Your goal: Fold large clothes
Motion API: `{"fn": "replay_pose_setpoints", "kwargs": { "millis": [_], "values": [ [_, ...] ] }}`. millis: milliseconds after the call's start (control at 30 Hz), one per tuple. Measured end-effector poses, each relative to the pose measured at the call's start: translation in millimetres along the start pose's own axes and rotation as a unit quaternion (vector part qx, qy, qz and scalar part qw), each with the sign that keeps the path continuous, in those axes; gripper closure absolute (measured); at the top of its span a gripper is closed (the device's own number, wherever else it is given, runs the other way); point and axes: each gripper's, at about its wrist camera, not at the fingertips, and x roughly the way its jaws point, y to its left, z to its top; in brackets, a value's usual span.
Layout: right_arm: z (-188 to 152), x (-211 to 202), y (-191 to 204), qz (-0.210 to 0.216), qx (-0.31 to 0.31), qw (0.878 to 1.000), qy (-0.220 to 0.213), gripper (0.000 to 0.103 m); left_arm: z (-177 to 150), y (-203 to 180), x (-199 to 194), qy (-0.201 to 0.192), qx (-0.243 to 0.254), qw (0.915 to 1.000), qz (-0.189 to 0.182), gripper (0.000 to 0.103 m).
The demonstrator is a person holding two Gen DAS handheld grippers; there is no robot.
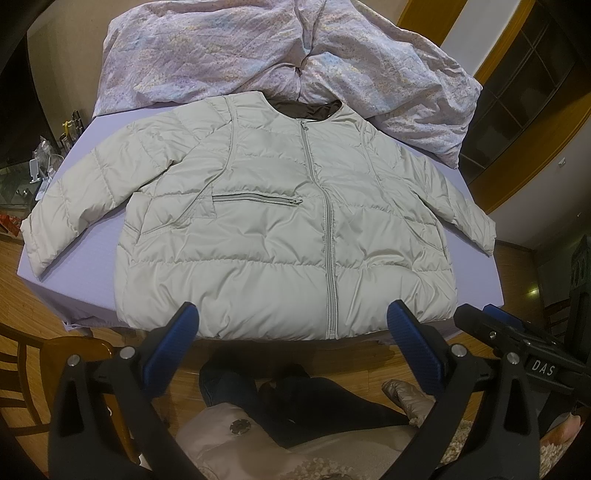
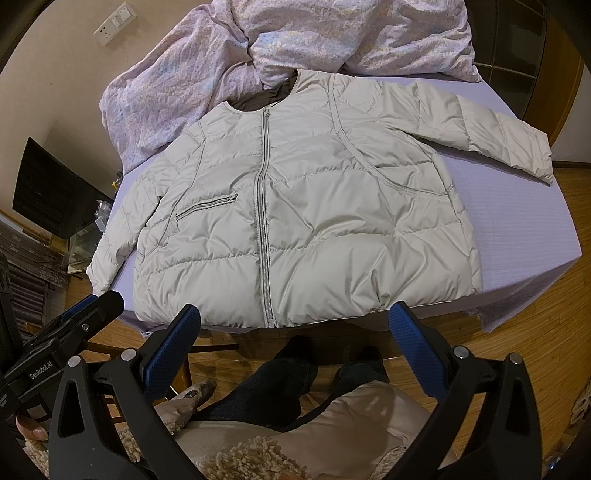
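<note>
The left gripper and the right gripper both hung with blue-padded jaws spread wide, gripping nothing, just short of the hem of the pale grey quilted puffer jacket. The jacket lay flat, zipped, sleeves spread, on the lavender-covered table. Its hem reached the near edge, and a crumpled floral quilt crowded the far side.

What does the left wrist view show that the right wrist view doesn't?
Only the left wrist view: the right tongs entering from the right, and dark shelving behind.
Only the right wrist view: the left tongs at the left, a wall socket, a black screen.
Both: the pale zipped jacket flat on the lilac table, floral quilt behind it, both tongs open.
</note>
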Motion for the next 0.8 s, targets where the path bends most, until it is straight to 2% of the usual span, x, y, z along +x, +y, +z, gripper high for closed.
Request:
{"fn": "replay_pose_setpoints", "kwargs": {
  "millis": [800],
  "values": [
    [6.3, 3.1, -1.8, 0.0, 0.0, 1.0, 0.002, 0.001, -2.7, 2.8, 0.0, 0.002, -0.001, 1.0, 0.001, 0.002]
  ]
}}
